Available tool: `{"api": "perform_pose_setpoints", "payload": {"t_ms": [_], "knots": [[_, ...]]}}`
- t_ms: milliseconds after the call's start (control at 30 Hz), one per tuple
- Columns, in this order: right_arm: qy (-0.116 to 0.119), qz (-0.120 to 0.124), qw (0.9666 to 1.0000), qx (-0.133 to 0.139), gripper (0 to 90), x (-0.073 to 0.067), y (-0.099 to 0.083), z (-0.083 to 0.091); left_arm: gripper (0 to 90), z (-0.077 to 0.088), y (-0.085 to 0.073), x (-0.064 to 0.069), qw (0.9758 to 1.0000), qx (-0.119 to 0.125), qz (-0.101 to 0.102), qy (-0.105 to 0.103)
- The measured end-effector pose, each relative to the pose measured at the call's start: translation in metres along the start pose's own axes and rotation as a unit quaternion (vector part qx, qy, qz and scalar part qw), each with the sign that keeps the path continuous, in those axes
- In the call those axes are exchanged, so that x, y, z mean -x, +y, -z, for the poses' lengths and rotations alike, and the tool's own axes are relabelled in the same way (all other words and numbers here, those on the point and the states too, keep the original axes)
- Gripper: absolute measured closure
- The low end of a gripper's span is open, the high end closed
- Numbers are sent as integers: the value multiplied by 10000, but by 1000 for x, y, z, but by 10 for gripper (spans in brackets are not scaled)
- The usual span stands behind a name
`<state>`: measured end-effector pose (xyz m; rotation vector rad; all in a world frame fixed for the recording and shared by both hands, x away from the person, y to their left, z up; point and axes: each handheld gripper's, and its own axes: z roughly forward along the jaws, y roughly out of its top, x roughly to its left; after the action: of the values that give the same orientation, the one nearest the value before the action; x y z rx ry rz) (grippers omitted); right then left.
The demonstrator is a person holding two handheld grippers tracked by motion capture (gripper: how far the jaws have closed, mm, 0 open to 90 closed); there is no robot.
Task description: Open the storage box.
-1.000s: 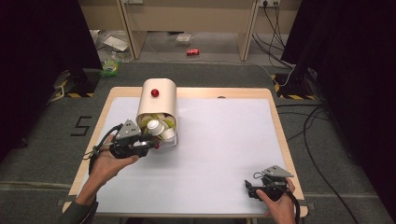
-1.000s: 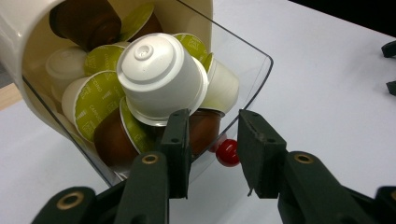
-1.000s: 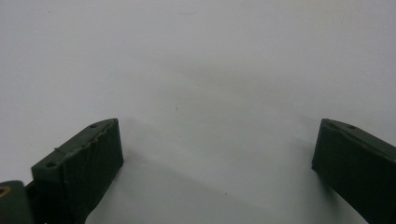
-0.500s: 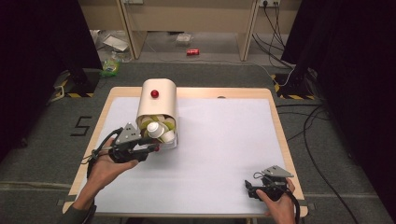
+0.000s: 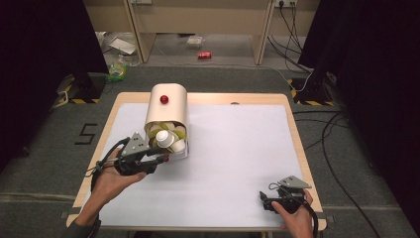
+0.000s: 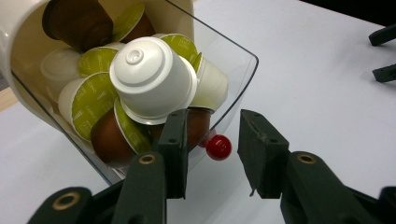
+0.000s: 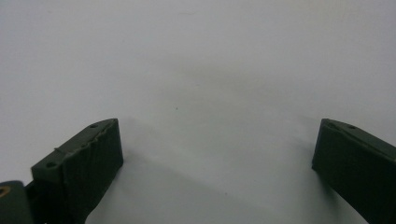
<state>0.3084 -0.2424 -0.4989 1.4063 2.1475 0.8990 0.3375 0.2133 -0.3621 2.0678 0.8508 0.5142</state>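
The drawer (image 6: 233, 60) stands pulled out, capsules (image 6: 154, 79) untouched. Left gripper (image 6: 212, 154) narrow, empty around the red knob (image 6: 218, 147); right gripper (image 7: 215, 158) wide, idle.

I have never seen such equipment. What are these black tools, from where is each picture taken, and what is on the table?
A person sits at a table and holds a hand tool with two black jaws in each hand. The high view looks down from above. Each of the other two pictures comes from a small camera on one tool, looking along its jaws.

On the table lies a cream capsule holder with a clear drawer full of coffee capsules. The left gripper has the drawer's small red knob between its jaws, with small gaps on both sides, so it is not pinched. The right gripper rests near the table's near edge, jaws wide open, holding nothing.
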Motion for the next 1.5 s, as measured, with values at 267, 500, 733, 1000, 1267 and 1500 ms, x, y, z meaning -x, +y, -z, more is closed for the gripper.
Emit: {"api": "perform_pose_setpoints", "payload": {"t_ms": [267,500,733,1000,1267,1500], "knots": [[4,4,10000,1,21,0,0,0,615,0,0,1,10000,6,3,-9],[11,7,10000,9,20,0,0,0,604,0,2,0,10000,14,59,-22],[16,35,10000,37,19,1,-1,0,560,-1,2,-3,9998,25,195,-94],[18,40,10000,29,17,1,0,0,474,2,3,-6,9993,166,319,49],[17,30,10000,36,17,1,-1,0,406,5,5,-10,9978,408,469,250],[16,40,10000,39,16,1,-1,0,349,0,7,-15,9964,455,589,416]]}}
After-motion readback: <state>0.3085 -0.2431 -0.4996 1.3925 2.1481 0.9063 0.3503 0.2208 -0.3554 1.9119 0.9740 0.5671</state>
